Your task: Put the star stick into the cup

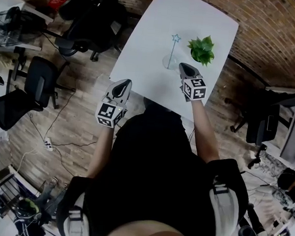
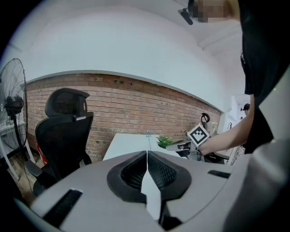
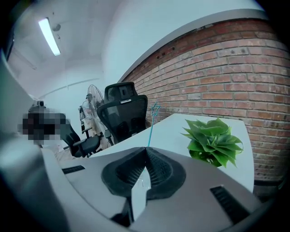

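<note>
So from the head view we see the white table (image 1: 156, 23) in the upper middle of the frame, and the star stick (image 1: 173, 49) is standing upright in the clear cup (image 1: 168, 63). The cup is pretty faint, more of a glassy ring than anything. The little blue star on top sits just left of the green plant (image 1: 201, 49), which is further right on the table. Our right gripper (image 1: 187, 68) hovers just to the lower right of the cup, near it but apart from it as far as we can tell. In the right gripper view its jaws are pressed together at the tips with nothing between them. The stick rises just beyond them and the cup itself is hidden behind the gripper body. Our left gripper (image 1: 122, 87) is lower left of that, out past the near left edge of the table and over the wood floor. In its own view the jaws are pressed together too, with nothing in them. That same view shows a black office chair (image 2: 63, 131) and a fan (image 2: 12, 104) on the left, with the brick wall (image 2: 136, 104) behind.
</note>
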Demonstrator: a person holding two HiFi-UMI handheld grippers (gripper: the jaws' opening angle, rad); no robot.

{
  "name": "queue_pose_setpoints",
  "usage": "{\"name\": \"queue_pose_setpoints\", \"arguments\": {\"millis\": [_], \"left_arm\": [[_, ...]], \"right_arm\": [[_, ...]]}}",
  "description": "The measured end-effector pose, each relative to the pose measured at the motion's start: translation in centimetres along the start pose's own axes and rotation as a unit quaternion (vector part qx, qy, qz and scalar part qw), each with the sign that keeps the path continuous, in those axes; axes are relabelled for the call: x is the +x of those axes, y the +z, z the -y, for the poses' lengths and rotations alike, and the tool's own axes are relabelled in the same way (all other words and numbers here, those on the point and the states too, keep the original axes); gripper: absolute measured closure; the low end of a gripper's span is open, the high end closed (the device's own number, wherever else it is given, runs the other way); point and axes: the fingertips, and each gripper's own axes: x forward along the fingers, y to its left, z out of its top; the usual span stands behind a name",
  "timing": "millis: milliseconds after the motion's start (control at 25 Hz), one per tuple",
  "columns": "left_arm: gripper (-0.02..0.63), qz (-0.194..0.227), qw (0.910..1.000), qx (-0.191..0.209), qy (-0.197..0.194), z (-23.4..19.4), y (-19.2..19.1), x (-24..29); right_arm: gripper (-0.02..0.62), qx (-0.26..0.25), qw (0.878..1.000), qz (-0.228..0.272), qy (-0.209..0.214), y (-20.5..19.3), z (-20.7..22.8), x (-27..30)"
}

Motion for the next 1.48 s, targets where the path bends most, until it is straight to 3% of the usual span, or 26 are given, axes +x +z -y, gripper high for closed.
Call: {"name": "queue_pose_setpoints", "arguments": {"millis": [400, 920, 1480], "left_arm": [[0.583, -0.001, 0.9997, 0.014, -0.021, 5.5, 1.5, 1.9], [0.583, 0.001, 0.9996, 0.024, -0.017, 13.5, 2.8, 3.2], [0.583, -0.009, 0.9994, -0.028, -0.016, 22.2, -0.6, 4.4]], "right_arm": [[0.597, -0.010, 0.999, 0.009, 0.034, 0.8, -0.6, -6.4], [0.597, -0.018, 0.998, 0.008, 0.063, -2.3, 1.4, -14.6], [0.597, -0.074, 0.995, 0.000, 0.074, -5.8, 3.2, -21.1]]}}
